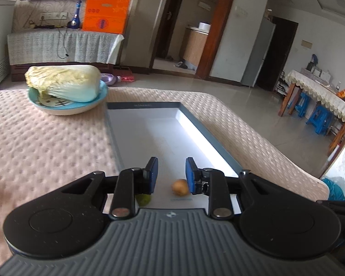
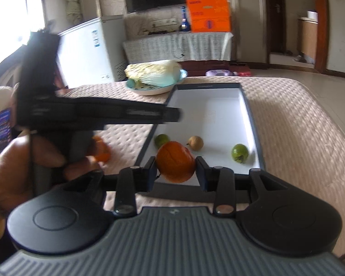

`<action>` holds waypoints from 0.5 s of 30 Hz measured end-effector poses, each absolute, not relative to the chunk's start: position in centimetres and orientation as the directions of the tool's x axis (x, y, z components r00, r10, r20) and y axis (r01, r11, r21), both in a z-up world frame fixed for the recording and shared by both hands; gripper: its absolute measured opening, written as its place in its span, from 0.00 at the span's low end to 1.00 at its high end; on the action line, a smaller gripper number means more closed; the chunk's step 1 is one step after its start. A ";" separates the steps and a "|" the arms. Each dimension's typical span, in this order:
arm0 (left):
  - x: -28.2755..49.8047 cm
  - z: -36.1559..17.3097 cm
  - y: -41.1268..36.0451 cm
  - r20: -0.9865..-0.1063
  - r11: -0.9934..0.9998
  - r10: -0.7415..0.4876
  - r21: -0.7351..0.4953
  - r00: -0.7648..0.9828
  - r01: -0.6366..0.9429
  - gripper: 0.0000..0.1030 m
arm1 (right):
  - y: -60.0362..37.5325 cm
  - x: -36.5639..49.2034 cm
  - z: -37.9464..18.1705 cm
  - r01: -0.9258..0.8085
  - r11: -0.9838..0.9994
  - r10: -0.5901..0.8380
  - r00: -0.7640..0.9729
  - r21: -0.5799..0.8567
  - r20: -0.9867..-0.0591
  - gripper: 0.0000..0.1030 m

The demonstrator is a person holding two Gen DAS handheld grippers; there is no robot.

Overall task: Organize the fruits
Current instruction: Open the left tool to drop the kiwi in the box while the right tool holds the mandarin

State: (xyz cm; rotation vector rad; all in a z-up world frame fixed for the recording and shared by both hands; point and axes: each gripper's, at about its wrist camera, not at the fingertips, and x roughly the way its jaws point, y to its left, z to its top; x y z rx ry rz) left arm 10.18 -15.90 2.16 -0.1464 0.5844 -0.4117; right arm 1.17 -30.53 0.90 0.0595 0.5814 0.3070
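**Right wrist view: orange fruit pinched at the tray's near edge**

Right wrist view: right gripper (image 2: 176, 172) clamped on a round orange fruit (image 2: 175, 164), both blue-padded fingers (image 2: 151, 172) pressed to its sides, just above the near rim of a shallow rectangular grey-rimmed white tray (image 2: 247, 105). Inside the tray, near end: a small green fruit (image 2: 161, 139) at the left wall, partly hidden behind the held one; a small tan pear-shaped fruit (image 2: 196, 143) in the middle; a second round green fruit (image 2: 240, 153) by the right wall. All three apart from one another. Second orange fruit (image 2: 101, 153) on the pink quilted cover (image 2: 299, 126), left of the tray, just beside the hand wrapped round the other tool. Beyond the tray's far left corner, a pale napa cabbage (image 2: 153, 73) lying in a light-blue bowl (image 2: 149, 90).

Left wrist view: left gripper (image 1: 171, 174) spread wide, nothing between its pads, hovering over the tray's near end. Tan fruit just beside the right pad; green fruit half hidden under the left finger. Cabbage and bowl far left of the tray, blurred.
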 end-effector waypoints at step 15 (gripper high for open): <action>3.6 3.9 -11.5 -0.552 0.932 -0.360 -0.181 0.752 0.313 0.29 | -28.9 4.3 -0.7 -0.214 0.968 0.249 0.768 0.131 -0.589 0.38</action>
